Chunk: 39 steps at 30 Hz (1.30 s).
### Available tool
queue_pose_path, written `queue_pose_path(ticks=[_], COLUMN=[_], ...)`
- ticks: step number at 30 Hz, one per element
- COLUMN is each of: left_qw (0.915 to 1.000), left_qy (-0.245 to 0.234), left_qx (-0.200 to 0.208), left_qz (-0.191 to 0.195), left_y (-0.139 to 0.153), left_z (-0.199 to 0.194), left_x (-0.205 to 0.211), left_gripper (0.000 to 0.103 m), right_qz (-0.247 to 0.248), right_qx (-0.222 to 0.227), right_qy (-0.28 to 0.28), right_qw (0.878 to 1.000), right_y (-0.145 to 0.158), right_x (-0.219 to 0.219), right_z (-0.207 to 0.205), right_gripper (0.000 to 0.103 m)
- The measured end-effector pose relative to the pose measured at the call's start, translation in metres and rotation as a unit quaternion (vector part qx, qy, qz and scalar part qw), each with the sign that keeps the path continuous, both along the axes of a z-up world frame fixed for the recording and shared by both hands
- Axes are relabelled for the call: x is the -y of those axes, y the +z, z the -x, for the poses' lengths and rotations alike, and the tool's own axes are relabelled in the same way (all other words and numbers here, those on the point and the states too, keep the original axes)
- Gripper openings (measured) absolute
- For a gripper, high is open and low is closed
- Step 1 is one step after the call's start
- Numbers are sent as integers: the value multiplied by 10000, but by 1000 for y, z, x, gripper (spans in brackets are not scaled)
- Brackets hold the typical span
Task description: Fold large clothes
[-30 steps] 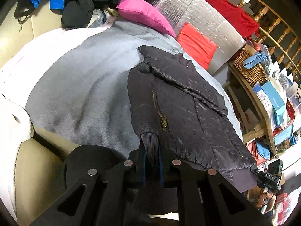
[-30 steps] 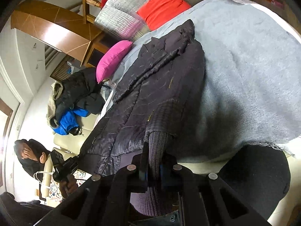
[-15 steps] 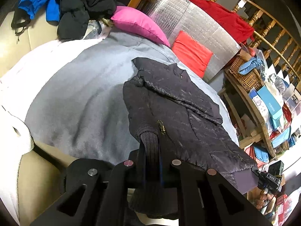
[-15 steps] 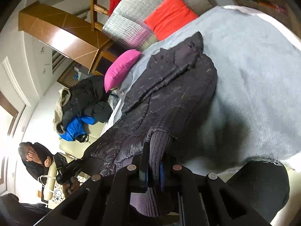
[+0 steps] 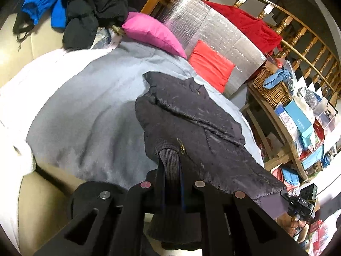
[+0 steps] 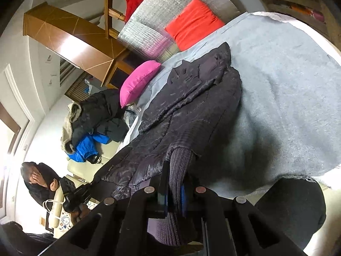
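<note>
A dark quilted jacket (image 5: pixel 198 132) lies on the grey blanket (image 5: pixel 89 115), its collar at the far end and its near hem lifted off the surface. My left gripper (image 5: pixel 171 183) is shut on one ribbed hem corner (image 5: pixel 169 162). In the right wrist view the same jacket (image 6: pixel 191 111) stretches away over the blanket (image 6: pixel 287 98), and my right gripper (image 6: pixel 174 189) is shut on the other ribbed hem corner (image 6: pixel 179 164). Each gripper shows in the other's view, the right one (image 5: pixel 302 200) at the lower right, the left one (image 6: pixel 72 196) at the lower left.
A pink cushion (image 5: pixel 151 32) and a red cushion (image 5: pixel 210 64) lean at the far end by a silver foil panel (image 5: pixel 204 29). Dark and blue garments (image 5: pixel 70 6) are piled on the cream sofa. Cluttered wooden shelves (image 5: pixel 298 123) stand to the right. A person (image 6: pixel 38 179) stands beyond the sofa.
Both grippers have risen a little with the hem corners held, and the jacket's near end has lifted off the blanket. Its collar end stays down.
</note>
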<state>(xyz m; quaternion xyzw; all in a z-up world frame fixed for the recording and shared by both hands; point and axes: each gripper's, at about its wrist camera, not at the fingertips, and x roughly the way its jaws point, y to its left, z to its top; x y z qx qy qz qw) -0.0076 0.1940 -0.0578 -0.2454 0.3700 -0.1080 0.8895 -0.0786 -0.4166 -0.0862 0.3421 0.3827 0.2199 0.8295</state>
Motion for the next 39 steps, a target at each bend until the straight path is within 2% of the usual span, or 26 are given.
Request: queue_pose_path(ticks=[23, 34, 39], left_qw=[9971, 9905, 9884], left_qy=[240, 541, 639], left_qx=[563, 437, 394], left_qz=[-447, -1183, -1320], left_y=[50, 58, 57], left_z=[-60, -92, -101], left_x=[22, 49, 55], left_gripper=[11, 11, 11], right_qz=[-48, -11, 90], right_qx=[696, 688, 690], right_qy=[-114, -327, -349], right_qw=[9975, 9971, 9970], right_y=[56, 60, 63], right_x=[-1, 2, -3], right_z=[-62, -104, -119], right_gripper=[8, 8, 8])
